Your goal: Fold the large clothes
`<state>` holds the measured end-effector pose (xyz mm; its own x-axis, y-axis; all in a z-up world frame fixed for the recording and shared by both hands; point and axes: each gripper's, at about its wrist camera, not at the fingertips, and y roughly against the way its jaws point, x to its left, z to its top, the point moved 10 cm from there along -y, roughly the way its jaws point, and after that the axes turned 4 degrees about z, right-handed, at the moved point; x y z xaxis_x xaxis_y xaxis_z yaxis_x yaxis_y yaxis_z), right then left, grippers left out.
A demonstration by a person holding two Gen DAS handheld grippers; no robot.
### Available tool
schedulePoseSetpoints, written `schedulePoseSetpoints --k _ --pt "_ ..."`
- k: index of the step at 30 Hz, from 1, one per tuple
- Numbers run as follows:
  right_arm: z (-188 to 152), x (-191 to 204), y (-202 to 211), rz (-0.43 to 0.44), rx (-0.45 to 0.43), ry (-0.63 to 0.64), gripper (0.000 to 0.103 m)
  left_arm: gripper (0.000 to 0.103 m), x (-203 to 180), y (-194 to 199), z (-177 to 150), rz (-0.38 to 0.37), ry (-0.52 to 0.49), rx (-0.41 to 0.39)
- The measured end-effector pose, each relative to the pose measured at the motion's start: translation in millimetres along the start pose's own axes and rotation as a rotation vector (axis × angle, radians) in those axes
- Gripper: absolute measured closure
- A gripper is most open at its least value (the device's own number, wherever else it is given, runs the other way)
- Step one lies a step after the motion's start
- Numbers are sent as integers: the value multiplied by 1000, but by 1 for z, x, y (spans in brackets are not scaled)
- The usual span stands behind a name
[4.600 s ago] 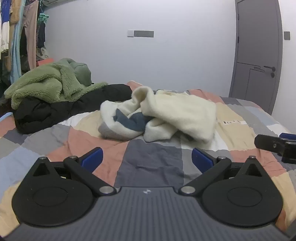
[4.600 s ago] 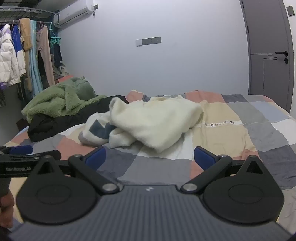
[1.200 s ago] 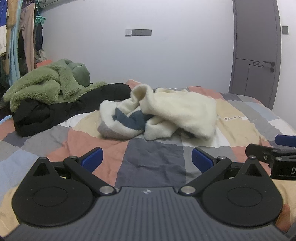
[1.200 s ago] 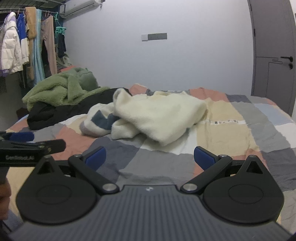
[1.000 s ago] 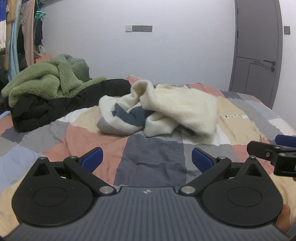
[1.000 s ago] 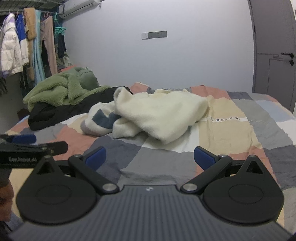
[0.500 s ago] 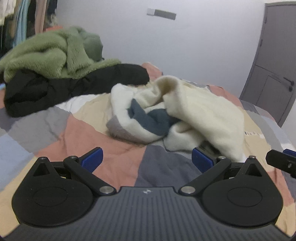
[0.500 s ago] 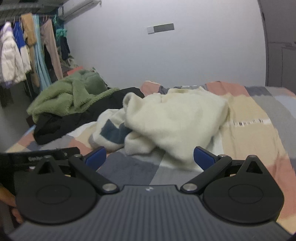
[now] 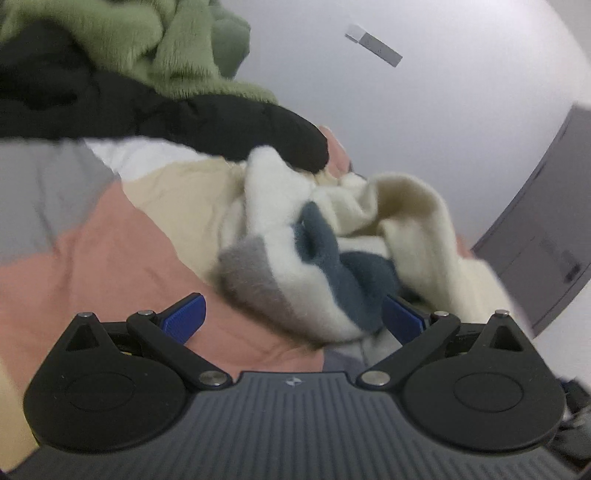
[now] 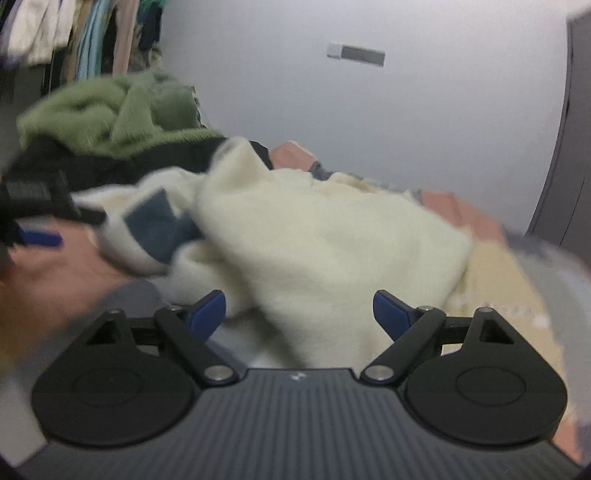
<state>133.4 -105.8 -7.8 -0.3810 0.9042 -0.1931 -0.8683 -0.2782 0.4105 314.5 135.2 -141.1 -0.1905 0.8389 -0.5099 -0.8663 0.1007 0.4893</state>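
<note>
A: Far left, right-wrist view. We log a rail of hanging clothes (image 10: pixel 85 33) against the wall. Below it a green fleece (image 10: pixel 110 114) is heaped on a black garment (image 10: pixel 155 162).

B: Same heap in the left-wrist view: green fleece (image 9: pixel 122 40) on top, black garment (image 9: pixel 207 122) beneath, both at the back left of the patchwork bedspread (image 9: pixel 110 258).

A: Next, the left gripper (image 9: pixel 293 317). We see both blue pads spread wide. The grey-and-navy edge of the cream fleece garment (image 9: pixel 306 288) bulges into the gap. The frame is blurred, so we cannot tell whether the right-hand pad touches the cloth; the left-hand pad stands clear over pink bedspread.

B: Agreed. From the right wrist the left gripper (image 10: pixel 37 221) shows only as a dark, smeared shape at the left edge, just beside the garment's navy patch.

A: Centre: the cream fleece garment (image 10: pixel 314 243) lies crumpled in the middle of the bedspread (image 10: pixel 498 280), in front of the black garment.

B: Right gripper (image 10: pixel 299 314): jaws apart, having just been closing a little. The near cream fold sits between the blue pads, and we see no pad pressing it.

A: Far right: a grey door (image 9: pixel 546 229), and a small wall plate (image 10: pixel 356 55) above the bed.
</note>
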Motion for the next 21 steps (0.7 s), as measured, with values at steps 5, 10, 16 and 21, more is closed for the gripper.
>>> schedulePoseSetpoints --k 5,10,16,21 --pt "-14 -12 -27 -41 7 23 21 12 6 -31 -2 -81 82 50" --pt "-20 -15 -40 -60 -24 38 48 39 11 -52 -4 -62 77 62" --pt "-4 -25 -25 -94 -70 62 81 74 16 -60 0 -65 91 54" --pt "9 -44 -3 -141 -118 59 87 88 15 -40 12 -62 82 5"
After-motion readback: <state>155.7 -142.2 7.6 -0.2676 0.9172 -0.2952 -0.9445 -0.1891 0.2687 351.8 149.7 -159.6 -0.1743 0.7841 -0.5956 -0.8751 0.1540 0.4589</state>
